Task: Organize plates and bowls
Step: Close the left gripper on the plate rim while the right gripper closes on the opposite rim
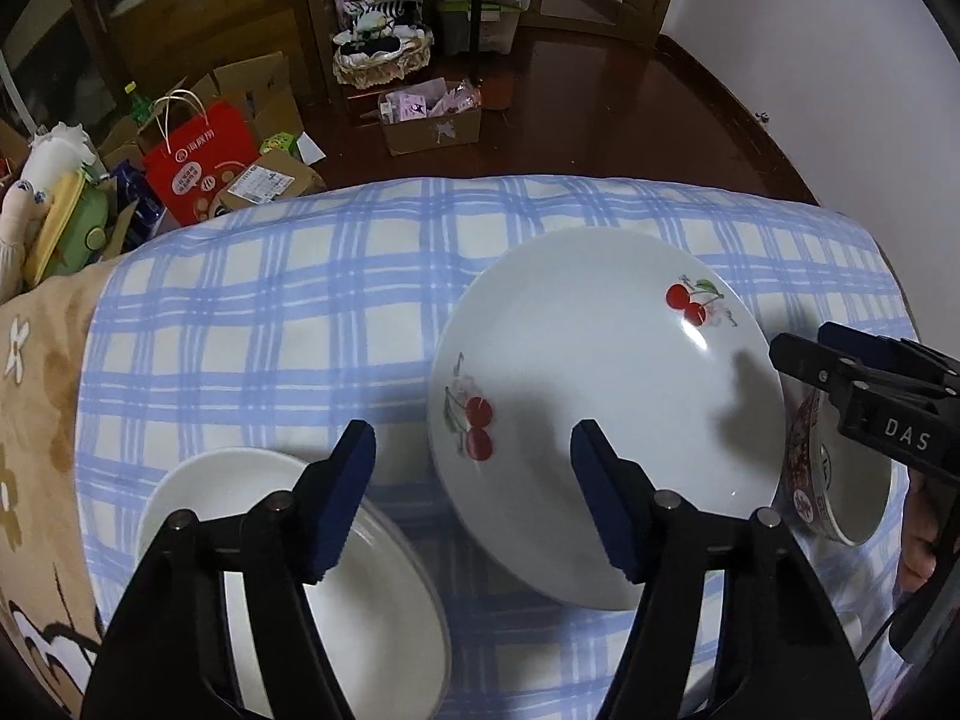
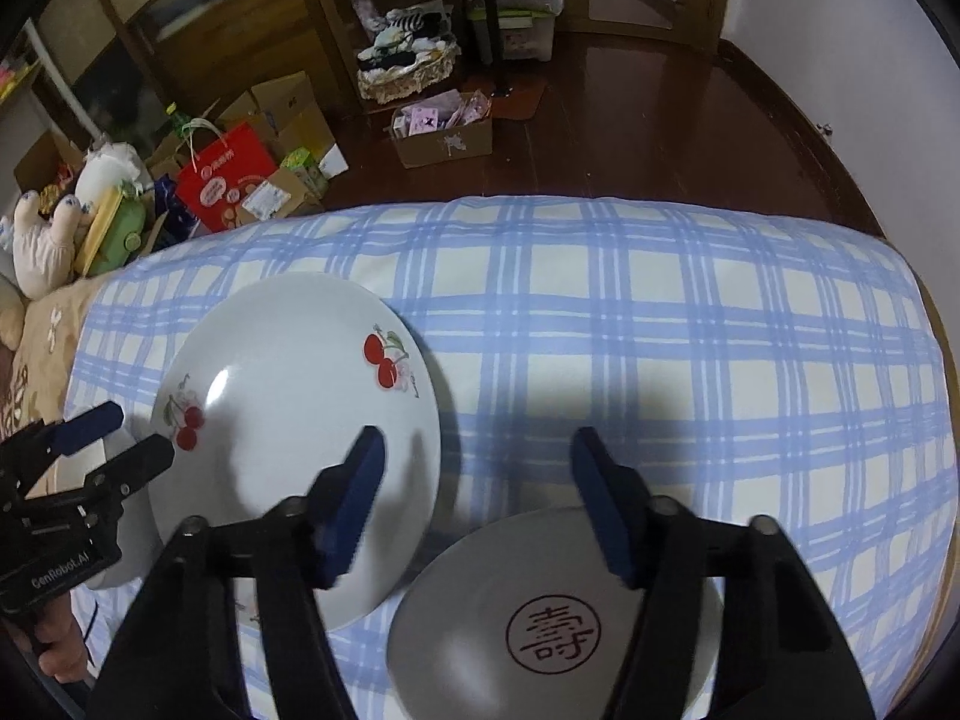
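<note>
Both grippers hover with jaws apart: left gripper [image 1: 474, 480] spanning the cherry plate [image 1: 600, 396] rim, right gripper [image 2: 477, 492] above the patterned bowl [image 2: 540, 618]. Next, probably, closing squarely on each rim.

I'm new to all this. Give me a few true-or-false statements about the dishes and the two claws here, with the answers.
1. The cherry plate lies on a blue checked cloth. True.
2. The left claw grips the cherry plate. False: its jaws are apart, pressing on nothing.
3. A plain white plate lies under the left claw. True.
4. The bowl below the right claw has cherries inside. False: it bears a round red character stamp.
5. The right claw holds a cup. False: nothing is between its jaws.
</note>
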The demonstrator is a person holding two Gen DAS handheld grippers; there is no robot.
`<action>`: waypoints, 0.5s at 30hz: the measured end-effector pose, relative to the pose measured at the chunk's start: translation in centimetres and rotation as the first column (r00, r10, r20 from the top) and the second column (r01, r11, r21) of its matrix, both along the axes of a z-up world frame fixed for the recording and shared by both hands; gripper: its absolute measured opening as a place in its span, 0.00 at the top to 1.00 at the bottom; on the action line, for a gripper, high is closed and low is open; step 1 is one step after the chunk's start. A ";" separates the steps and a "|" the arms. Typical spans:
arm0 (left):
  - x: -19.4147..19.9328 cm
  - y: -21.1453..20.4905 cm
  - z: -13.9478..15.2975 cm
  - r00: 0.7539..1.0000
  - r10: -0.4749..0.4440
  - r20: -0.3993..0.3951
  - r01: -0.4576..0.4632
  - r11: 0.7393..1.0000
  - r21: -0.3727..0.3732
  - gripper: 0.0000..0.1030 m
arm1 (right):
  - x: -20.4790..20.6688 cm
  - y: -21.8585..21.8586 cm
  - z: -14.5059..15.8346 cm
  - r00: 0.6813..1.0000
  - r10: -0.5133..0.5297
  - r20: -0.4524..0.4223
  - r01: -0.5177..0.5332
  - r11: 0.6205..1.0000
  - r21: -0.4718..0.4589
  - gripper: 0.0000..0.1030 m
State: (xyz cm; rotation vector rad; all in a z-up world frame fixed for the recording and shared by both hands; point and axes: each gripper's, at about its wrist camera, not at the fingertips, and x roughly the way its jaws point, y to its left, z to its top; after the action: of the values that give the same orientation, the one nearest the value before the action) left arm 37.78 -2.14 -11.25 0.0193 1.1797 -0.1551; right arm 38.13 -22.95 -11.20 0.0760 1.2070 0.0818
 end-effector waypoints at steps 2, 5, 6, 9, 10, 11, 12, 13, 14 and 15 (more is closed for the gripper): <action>0.1 0.0 -0.2 1.000 -0.004 -0.002 0.004 1.000 -0.004 0.37 | 0.3 0.0 0.0 1.000 0.010 -0.007 -0.010 1.000 -0.002 0.45; 0.4 0.2 -0.7 1.000 0.006 -0.018 -0.006 1.000 -0.021 0.40 | 0.7 0.3 -0.3 0.999 0.021 -0.031 -0.021 1.000 0.013 0.57; 0.5 0.2 -0.8 1.000 0.010 -0.020 -0.011 1.000 -0.025 0.40 | 0.8 0.4 -0.4 0.999 0.023 -0.038 -0.023 1.000 0.018 0.62; 0.7 0.2 -1.0 0.999 0.013 -0.037 -0.015 0.999 -0.051 0.40 | 1.2 0.9 -0.9 0.997 0.046 -0.062 -0.045 0.999 0.021 0.72; 0.7 0.1 -1.1 0.999 0.013 -0.042 -0.015 0.998 -0.055 0.43 | 1.2 1.1 -1.1 0.996 0.050 -0.069 -0.049 0.999 0.016 0.75; 0.7 0.0 -1.3 0.999 0.016 -0.046 -0.019 0.998 -0.060 0.49 | 1.3 1.4 -1.3 0.995 0.058 -0.079 -0.058 0.998 0.013 0.78; 0.7 0.0 -1.5 0.998 0.027 -0.049 -0.029 0.998 -0.050 0.57 | 1.2 1.6 -1.4 0.994 0.065 -0.086 -0.065 0.998 0.010 0.82; 0.8 0.0 -1.7 0.999 0.034 -0.042 -0.036 0.999 -0.027 0.66 | 1.2 1.7 -1.6 0.994 0.067 -0.089 -0.066 0.998 0.007 0.84; 0.9 0.0 -1.9 0.999 0.040 -0.035 -0.040 0.999 0.003 0.70 | 1.2 1.8 -1.8 0.993 0.069 -0.096 -0.068 0.998 0.006 0.86; 0.9 0.0 -2.0 0.998 0.046 -0.034 -0.045 0.999 0.012 0.77 | 1.2 1.9 -1.8 0.993 0.071 -0.097 -0.070 0.997 0.012 0.88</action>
State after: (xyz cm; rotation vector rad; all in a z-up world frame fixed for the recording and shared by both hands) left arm 38.71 -2.11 -13.21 -0.0006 1.2147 -0.1093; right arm 39.30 -21.04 -13.03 0.0451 1.3071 0.1459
